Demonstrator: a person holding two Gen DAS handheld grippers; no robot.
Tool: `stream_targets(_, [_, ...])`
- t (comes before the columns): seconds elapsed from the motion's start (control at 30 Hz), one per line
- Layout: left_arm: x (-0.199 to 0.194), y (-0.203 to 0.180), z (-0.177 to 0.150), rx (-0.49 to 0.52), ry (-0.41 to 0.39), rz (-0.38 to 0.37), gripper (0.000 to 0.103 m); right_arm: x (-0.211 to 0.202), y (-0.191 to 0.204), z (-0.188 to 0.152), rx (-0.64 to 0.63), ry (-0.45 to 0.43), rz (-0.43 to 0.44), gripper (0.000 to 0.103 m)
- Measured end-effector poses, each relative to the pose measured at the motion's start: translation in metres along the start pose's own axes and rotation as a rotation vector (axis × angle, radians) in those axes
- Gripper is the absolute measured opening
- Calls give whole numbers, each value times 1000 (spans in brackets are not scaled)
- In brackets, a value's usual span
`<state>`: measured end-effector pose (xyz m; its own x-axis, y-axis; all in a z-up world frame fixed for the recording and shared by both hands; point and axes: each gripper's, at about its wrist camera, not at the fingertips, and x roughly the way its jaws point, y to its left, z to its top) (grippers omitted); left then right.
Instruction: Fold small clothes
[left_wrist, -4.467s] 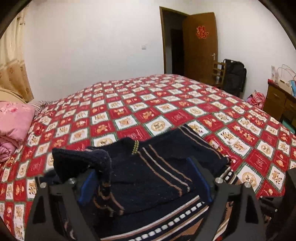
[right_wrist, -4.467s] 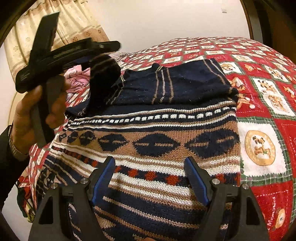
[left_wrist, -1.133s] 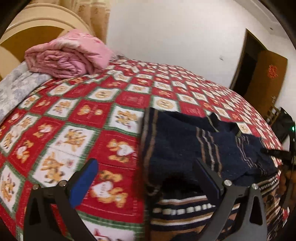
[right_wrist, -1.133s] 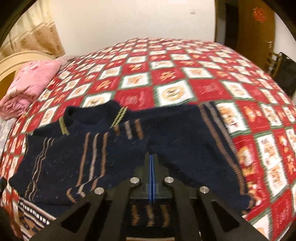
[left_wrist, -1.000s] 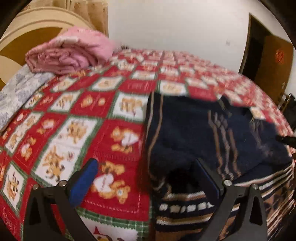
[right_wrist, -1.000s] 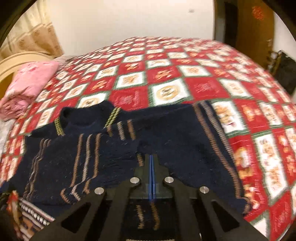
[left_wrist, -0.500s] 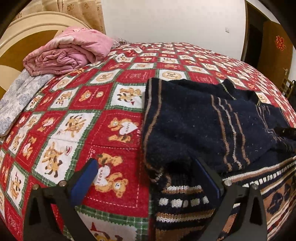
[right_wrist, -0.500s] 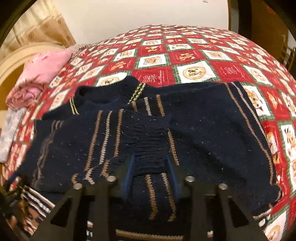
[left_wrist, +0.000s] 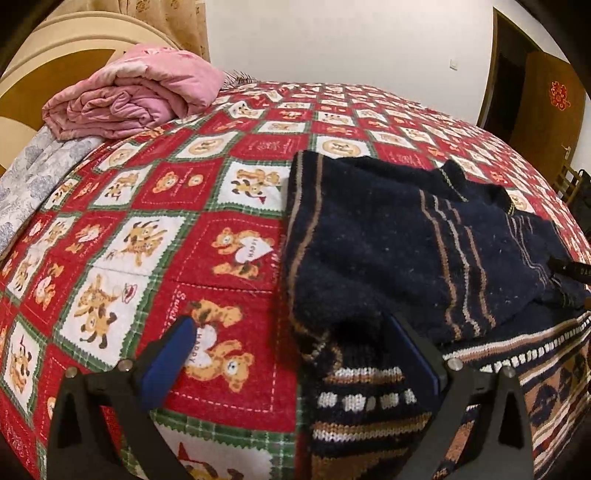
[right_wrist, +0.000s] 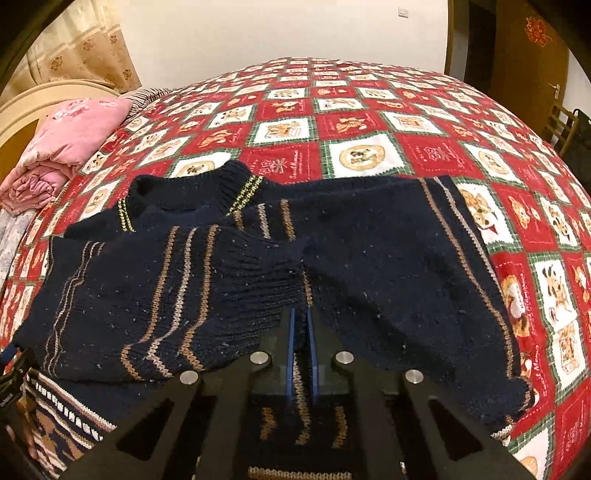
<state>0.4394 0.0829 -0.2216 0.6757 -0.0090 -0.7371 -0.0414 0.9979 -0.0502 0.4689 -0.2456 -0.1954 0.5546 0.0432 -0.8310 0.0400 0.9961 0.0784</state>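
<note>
A small dark navy knit sweater (right_wrist: 369, 258) with brown stripes lies flat on the bed, both sleeves folded in across the chest. In the left wrist view the sweater (left_wrist: 388, 240) lies to the right of centre. My left gripper (left_wrist: 291, 350) is open, its jaws straddling the sweater's left edge near the patterned lower part. My right gripper (right_wrist: 300, 325) has its jaws nearly together above the sweater's middle, close to the folded left sleeve cuff (right_wrist: 258, 269). I cannot tell whether any cloth is between them.
The bed has a red, white and green checked cover (right_wrist: 351, 110) with bear prints. A folded pink quilt (left_wrist: 129, 96) lies by the headboard at the left. A brown door (left_wrist: 546, 103) stands at the far right.
My right gripper let the sleeve down, opened half a second ago, and its jaws have now nearly closed again. My left gripper moved closer to the sweater's left edge, still open.
</note>
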Motion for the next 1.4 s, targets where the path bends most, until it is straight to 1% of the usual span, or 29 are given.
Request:
stream_targets(0.07, [-5, 3, 0, -15, -20, -1, 103, -2, -1, 0, 0, -7, -2, 5])
stream_targets(0.13, [-18, 11, 1, -49, -87, -13, 103, -4, -2, 2, -1, -12, -11, 1])
stream_targets(0.17, [-25, 15, 4, -54, -116, -20, 103, -4, -5, 2, 1, -14, -11, 1])
stream_targets(0.23, [-35, 20, 12, -64, -162, 2, 103, -1, -9, 2, -5, 1, 2, 0])
stream_targets(0.3, [-35, 27, 24, -88, -166, 5, 103, 1, -14, 0, 11, -7, 22, 0])
stream_targets(0.37, [-26, 32, 33, -109, -138, 35, 103, -3, -24, 1, 85, -26, 102, 1])
stream_targets(0.4, [-19, 33, 34, -112, -115, 45, 103, -5, -28, 2, 130, -31, 139, 3])
stream_targets(0.43, [-12, 33, 34, -108, -86, 44, 103, -6, -29, 2, 152, -29, 155, 20])
stream_targets(0.47, [-6, 32, 32, -100, -61, 38, 103, -7, -29, 3, 166, -20, 183, 41])
stream_targets(0.5, [-1, 29, 29, -86, -35, 32, 103, -7, -28, 3, 165, -11, 218, 84])
stream_targets(0.53, [4, 26, 24, -70, -21, 31, 103, -7, -25, 3, 162, -12, 238, 89])
stream_targets(0.57, [7, 23, 20, -50, -8, 39, 103, -7, -21, 2, 146, -15, 257, 88])
stream_targets(0.6, [10, 21, 16, -39, 6, 46, 103, -6, -14, 1, 110, -9, 253, 87])
stream_targets(0.67, [12, 20, 13, -38, 25, 42, 103, -1, -5, -1, 73, 1, 185, 71])
stream_targets(0.7, [13, 19, 11, -34, 42, 38, 103, 6, -2, -2, 64, 31, 155, 45])
stream_targets(0.73, [13, 18, 11, -32, 52, 36, 103, 9, -1, -4, 54, 42, 127, 36])
stream_targets(0.77, [11, 18, 9, -29, 51, 30, 103, 8, 3, -4, 30, 29, 110, 32])
stream_targets(0.8, [11, 17, 8, -21, 50, 26, 103, 5, 10, -4, -6, 25, 98, 15])
stream_targets(0.83, [11, 16, 7, -14, 50, 23, 103, 1, 12, -4, -17, 18, 77, 9])
stream_targets(0.97, [5, 16, 2, -7, 33, -7, 103, -13, 14, -5, -57, -15, 3, 8])
stream_targets(1.07, [5, 13, 2, 6, 22, -11, 103, -2, 1, -5, -41, 12, -26, 8])
stream_targets(1.1, [5, 12, 2, 12, 21, -7, 103, 4, 0, -6, -43, 19, -18, 8])
stream_targets(1.13, [6, 11, 2, 19, 24, -2, 103, 5, 2, -5, -72, 1, -17, 9])
stream_targets(1.17, [6, 11, 3, 19, 28, 1, 103, 4, 0, -4, -72, -5, -10, 9])
stream_targets(1.2, [6, 12, 3, 14, 30, 2, 103, 3, -4, -3, -49, 2, 6, 13])
stream_targets(1.27, [0, 14, 1, 1, 30, -5, 103, -3, -13, -4, -7, 22, 44, 36])
stream_targets(1.3, [-4, 15, -2, 0, 28, -12, 103, -11, -21, -6, 24, 33, 93, 57])
stream_targets(1.33, [-10, 15, -6, 5, 29, -14, 103, -18, -27, -10, 45, 31, 120, 60])
stream_targets(1.4, [-23, 14, -18, 17, 30, -16, 103, -34, -36, -21, 46, 33, 122, 60])
